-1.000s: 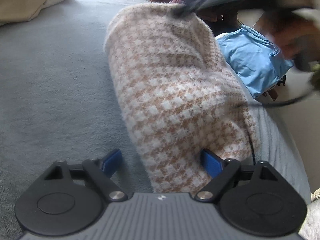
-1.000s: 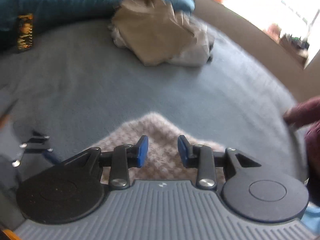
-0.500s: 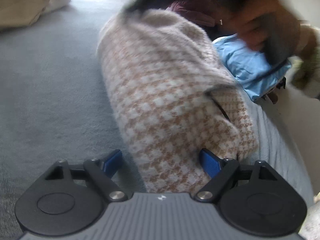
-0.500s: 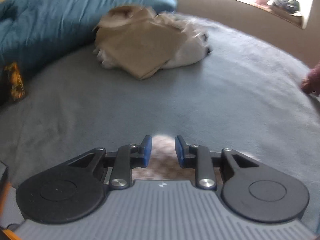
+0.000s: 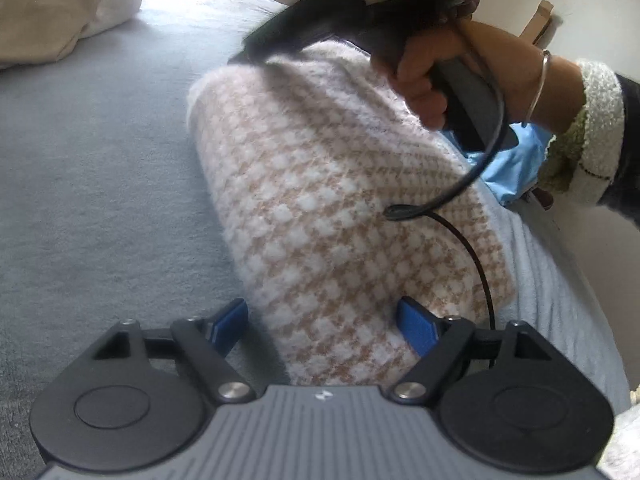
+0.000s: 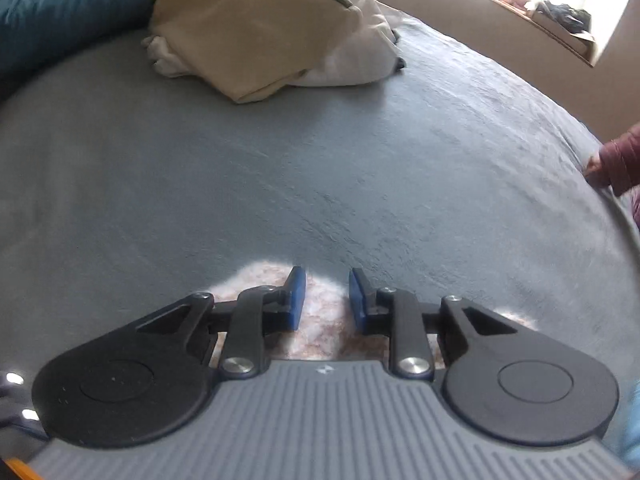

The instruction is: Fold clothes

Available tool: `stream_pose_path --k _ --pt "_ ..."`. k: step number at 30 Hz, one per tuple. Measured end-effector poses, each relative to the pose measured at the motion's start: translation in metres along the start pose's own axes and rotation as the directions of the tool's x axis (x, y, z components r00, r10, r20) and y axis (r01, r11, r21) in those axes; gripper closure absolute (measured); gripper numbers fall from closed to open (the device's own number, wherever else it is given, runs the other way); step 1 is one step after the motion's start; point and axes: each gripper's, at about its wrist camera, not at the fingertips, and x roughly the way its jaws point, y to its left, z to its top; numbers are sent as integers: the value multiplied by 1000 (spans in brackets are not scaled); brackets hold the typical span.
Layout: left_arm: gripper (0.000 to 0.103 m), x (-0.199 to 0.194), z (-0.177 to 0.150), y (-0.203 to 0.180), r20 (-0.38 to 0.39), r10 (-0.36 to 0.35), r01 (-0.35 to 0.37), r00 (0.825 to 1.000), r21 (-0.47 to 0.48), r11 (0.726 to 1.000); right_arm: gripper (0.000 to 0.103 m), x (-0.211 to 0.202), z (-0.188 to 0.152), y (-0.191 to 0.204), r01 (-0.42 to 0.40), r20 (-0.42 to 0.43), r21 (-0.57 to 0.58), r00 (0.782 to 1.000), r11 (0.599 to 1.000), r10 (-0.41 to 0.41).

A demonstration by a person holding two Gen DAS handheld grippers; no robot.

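A fuzzy beige-and-white houndstooth garment [image 5: 328,184] lies folded into a long bundle on the grey-blue bed [image 5: 100,200]. My left gripper [image 5: 322,326] stands open and wide, its blue pads on either side of the bundle's near end. A hand [image 5: 432,68] holds my right gripper [image 5: 244,54] down at the bundle's far end. In the right wrist view that gripper [image 6: 326,300] has the garment's fuzzy edge [image 6: 264,274] between its pads, and its jaws are closing on the fabric. The rest of the garment is hidden under that gripper's body.
A heap of beige and white clothes [image 6: 260,28] lies at the far side of the bed, by a dark-blue duvet [image 6: 60,0]. A light-blue garment [image 5: 508,164] and a maroon one [image 6: 620,164] sit at the bed's right edge. A black cable [image 5: 476,256] trails across the bundle.
The right gripper has come down with the garment's far end, which was raised and now rests low on the bed. Its jaws have narrowed. The left gripper has stayed put.
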Motion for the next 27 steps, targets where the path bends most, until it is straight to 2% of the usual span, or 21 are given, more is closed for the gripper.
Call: stream_pose_path --k 3,5,7,9,10,11,14,15,17,21,24,26,27 --pt "20 -1 -2 0 4 3 -3 1000 10 1000 81 -33 15 -9 -31 59 53 998 998 28" --pt "20 0 0 0 2 -2 2 1000 12 1000 82 -58 21 -7 -74 96 37 993 997 70" --pt "20 2 4 -1 0 -2 2 1000 12 1000 82 -77 18 2 -104 88 -16 991 994 105" --pt "20 3 5 -3 8 0 0 1000 17 1000 82 -67 7 10 -79 17 -83 997 993 81" --pt "20 2 4 -3 17 0 0 1000 16 1000 84 -46 -1 10 -54 -44 -110 998 992 49" --pt "20 1 3 -3 26 1 -1 1000 15 1000 84 -30 -12 8 -40 -59 -111 998 993 33" --pt "19 2 6 -3 7 -6 6 1000 17 1000 85 -33 -11 -8 -79 -31 15 996 997 79" --pt "19 2 5 -5 6 -2 2 1000 25 1000 85 -39 -8 -10 -85 -27 24 996 996 85" --pt "19 1 2 -6 13 5 -5 1000 35 999 85 -59 -3 -7 -35 -24 -12 999 999 35" --pt "19 4 2 -6 13 1 -1 1000 34 999 85 -79 -12 -17 30 -23 -11 999 999 -30" --pt "19 5 1 -6 23 -6 6 1000 29 1000 85 -29 -40 -29 133 -107 -61 985 989 -139" --pt "18 4 5 -7 19 -5 5 1000 31 1000 85 -13 -53 -40 129 -106 -17 986 991 -130" --pt "18 0 4 -6 18 0 -1 1000 34 999 85 -22 -52 -44 125 -93 3 988 992 -124"
